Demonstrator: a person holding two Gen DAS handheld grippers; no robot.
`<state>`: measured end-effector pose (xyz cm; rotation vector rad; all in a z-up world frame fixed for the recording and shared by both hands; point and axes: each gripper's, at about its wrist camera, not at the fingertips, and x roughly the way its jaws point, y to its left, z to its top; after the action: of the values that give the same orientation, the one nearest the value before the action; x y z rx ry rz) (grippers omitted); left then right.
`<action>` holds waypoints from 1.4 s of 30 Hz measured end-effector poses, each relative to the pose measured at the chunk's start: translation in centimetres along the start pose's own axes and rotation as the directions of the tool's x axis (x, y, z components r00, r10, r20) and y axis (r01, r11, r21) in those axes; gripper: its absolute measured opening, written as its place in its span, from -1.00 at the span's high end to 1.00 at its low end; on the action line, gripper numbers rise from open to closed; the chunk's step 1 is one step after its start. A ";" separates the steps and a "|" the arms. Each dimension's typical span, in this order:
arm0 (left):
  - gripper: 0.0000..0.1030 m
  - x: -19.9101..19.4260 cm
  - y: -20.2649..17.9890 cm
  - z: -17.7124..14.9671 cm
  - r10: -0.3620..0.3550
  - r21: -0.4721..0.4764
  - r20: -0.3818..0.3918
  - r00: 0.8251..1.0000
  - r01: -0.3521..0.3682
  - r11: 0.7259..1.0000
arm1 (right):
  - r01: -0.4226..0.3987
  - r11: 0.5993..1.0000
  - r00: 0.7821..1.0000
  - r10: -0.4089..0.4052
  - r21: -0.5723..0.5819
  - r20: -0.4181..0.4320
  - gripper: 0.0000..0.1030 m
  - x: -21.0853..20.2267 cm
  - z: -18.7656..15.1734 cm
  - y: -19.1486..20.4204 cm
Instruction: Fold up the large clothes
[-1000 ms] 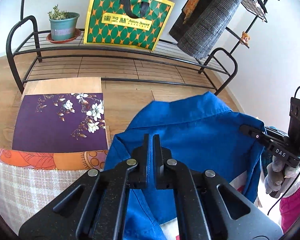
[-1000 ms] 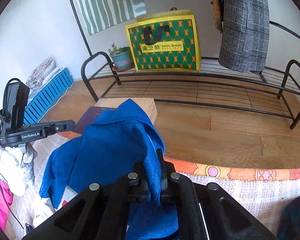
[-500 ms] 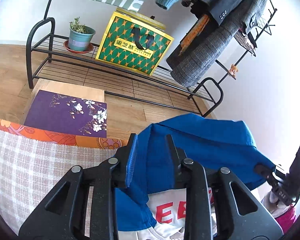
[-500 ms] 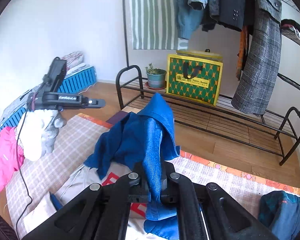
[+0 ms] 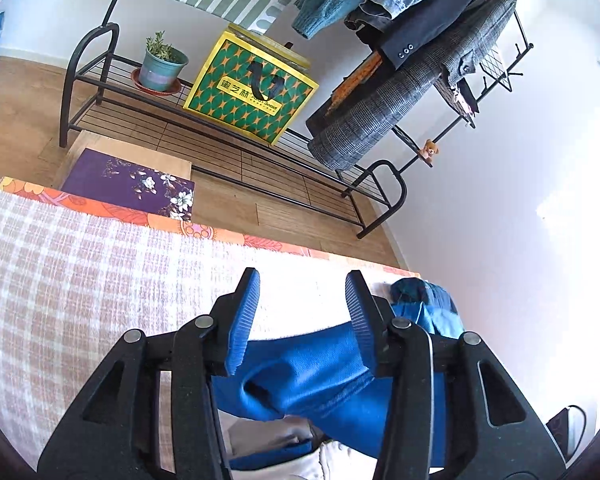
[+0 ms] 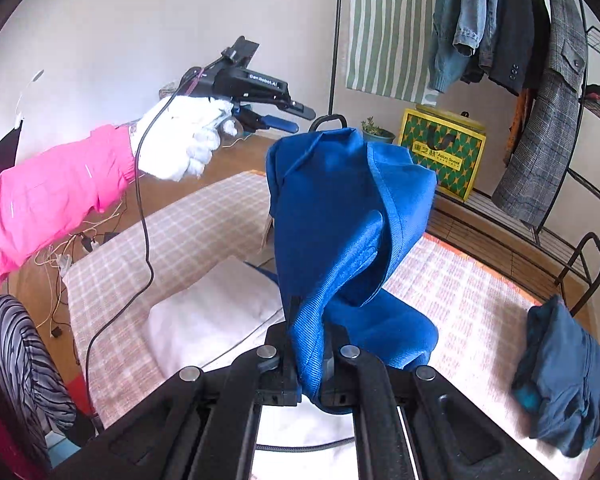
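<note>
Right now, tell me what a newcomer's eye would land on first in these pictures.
First, the bright blue garment, bunched and lifted above the checked blanket, pinched in the shut right hand-held gripper. Next, the left hand-held gripper, raised and open with nothing between its blue pads, gripped by a white-gloved hand in a pink sleeve. Behind, the green-and-yellow gift bag stands on the black rack beside a potted plant.

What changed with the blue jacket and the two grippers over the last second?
The left gripper let go of the blue jacket: its fingers, shut on the cloth a second ago, now stand open and clear of it. Both grippers rose above the bed. The right gripper stays shut on the jacket.
</note>
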<state>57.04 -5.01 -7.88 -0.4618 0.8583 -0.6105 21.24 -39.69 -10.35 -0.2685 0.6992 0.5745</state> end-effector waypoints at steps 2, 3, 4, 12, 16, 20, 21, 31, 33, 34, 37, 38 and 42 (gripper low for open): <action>-0.02 -0.6 -0.9 -1.3 0.014 0.014 -0.021 1.000 -0.013 1.000 | 0.008 1.000 0.999 -0.008 0.002 -0.033 0.99 -0.5 -2.4 1.3; -0.02 -0.8 -1.2 -2.0 0.021 0.016 -0.035 0.999 -0.020 1.000 | 0.002 1.000 0.999 -0.001 0.023 -0.049 0.99 -0.6 -3.6 1.7; -0.02 -0.8 -1.4 -3.0 0.024 0.016 -0.060 0.998 -0.023 1.000 | 0.002 1.000 0.998 0.000 0.030 -0.062 0.98 -0.6 -4.6 2.1; -0.02 -1.2 -1.2 -15.4 -0.003 -0.021 -0.281 0.960 -0.004 1.000 | 0.056 0.998 0.990 -0.053 0.020 -0.127 0.64 -2.5 -9.1 5.5; -0.02 -4.0 -0.8 -22.2 -0.080 -0.079 -0.341 0.936 0.057 0.995 | 0.024 0.995 0.999 -0.019 0.100 -0.047 0.39 -6.8 -10.6 6.0; -0.02 -8.2 -2.6 -26.9 -0.050 0.014 -0.342 0.938 0.058 0.998 | -0.020 0.968 0.999 0.007 0.251 0.051 0.09 -10.0 -12.0 4.3; -0.02 -9.6 -2.8 -27.4 -0.053 0.019 -0.316 0.947 0.063 0.998 | -0.016 0.957 0.998 -0.002 0.290 0.063 0.01 -10.4 -12.2 3.6; -0.42 -12.9 4.5 -24.0 0.044 -0.236 -0.152 0.987 -0.079 0.969 | -0.067 0.776 0.997 0.081 0.627 0.007 -0.14 -4.7 -15.1 -2.0; -0.42 -11.5 5.6 -23.8 0.009 -0.286 -0.178 0.984 -0.061 0.956 | -0.082 0.747 0.995 0.102 0.660 0.008 -0.11 -3.7 -15.4 -2.5; -0.42 -10.9 5.9 -23.8 0.018 -0.296 -0.184 0.983 -0.073 0.952 | -0.078 0.738 0.995 0.105 0.670 0.001 -0.10 -3.1 -15.4 -2.5; -0.42 -9.4 5.5 -23.6 -0.004 -0.284 -0.194 0.981 -0.053 0.957 | -0.088 0.726 0.992 0.130 0.682 -0.010 -0.04 -1.4 -15.2 -2.7; -0.42 -9.0 5.1 -23.6 -0.020 -0.277 -0.196 0.980 -0.036 0.960 | -0.093 0.724 0.990 0.141 0.684 -0.016 0.05 -0.7 -15.2 -2.7; 1.00 -7.4 3.1 -24.4 0.000 -0.189 -0.241 0.971 -0.047 0.981 | -0.134 0.702 0.975 0.220 0.700 -0.035 0.89 2.0 -15.1 -2.8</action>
<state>34.62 -1.02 -19.68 -0.5598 1.1592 -0.5702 16.11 -47.40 -22.70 0.4901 1.0163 0.4403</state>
